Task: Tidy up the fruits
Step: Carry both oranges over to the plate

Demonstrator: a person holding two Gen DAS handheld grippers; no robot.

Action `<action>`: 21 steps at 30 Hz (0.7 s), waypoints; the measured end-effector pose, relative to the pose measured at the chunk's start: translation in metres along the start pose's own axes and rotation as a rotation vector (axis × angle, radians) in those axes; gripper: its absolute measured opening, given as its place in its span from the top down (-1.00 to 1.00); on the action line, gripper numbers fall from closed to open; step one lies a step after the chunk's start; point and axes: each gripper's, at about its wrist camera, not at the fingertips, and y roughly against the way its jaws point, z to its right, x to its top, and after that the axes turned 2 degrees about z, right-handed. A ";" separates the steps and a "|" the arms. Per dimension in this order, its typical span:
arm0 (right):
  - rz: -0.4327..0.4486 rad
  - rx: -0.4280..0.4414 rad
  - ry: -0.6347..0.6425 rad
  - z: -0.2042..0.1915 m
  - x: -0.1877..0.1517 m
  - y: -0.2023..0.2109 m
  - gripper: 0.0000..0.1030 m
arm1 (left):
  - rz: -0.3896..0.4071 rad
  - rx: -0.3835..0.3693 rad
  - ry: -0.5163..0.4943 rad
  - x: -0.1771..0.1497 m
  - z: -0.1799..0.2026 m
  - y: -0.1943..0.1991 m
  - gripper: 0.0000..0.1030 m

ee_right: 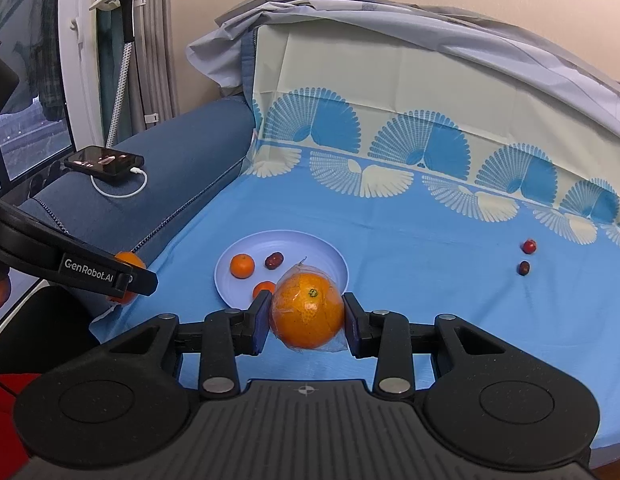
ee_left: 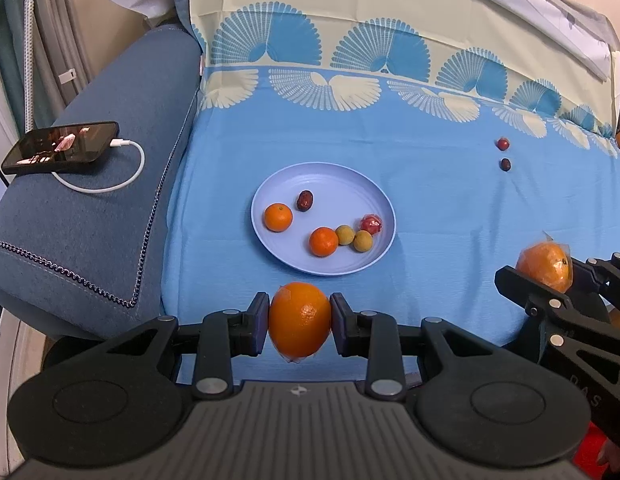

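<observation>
My left gripper [ee_left: 299,322] is shut on a large orange [ee_left: 300,320] wrapped in clear film, held just in front of a pale blue plate [ee_left: 365,196]. On the plate lie two small tangerines [ee_left: 278,217], a dark date [ee_left: 304,200], two yellowish round fruits [ee_left: 345,235] and a red wrapped fruit [ee_left: 370,224]. My right gripper [ee_right: 306,314] is shut on a second film-wrapped orange [ee_right: 307,312], above the plate's [ee_right: 329,260] near rim. This orange [ee_left: 545,266] also shows at the right of the left wrist view. Two small red fruits [ee_left: 503,143] lie on the blue cloth, far right.
A blue patterned cloth [ee_left: 449,208] covers the sofa seat. On the blue sofa arm [ee_left: 110,208] at left lies a phone [ee_left: 62,147] with a white charging cable [ee_left: 126,168]. A window and a garment steamer [ee_right: 126,8] stand beyond it.
</observation>
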 end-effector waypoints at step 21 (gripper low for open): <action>-0.019 0.012 -0.013 0.001 -0.001 -0.006 0.24 | -0.030 -0.003 -0.002 -0.002 0.002 -0.008 0.31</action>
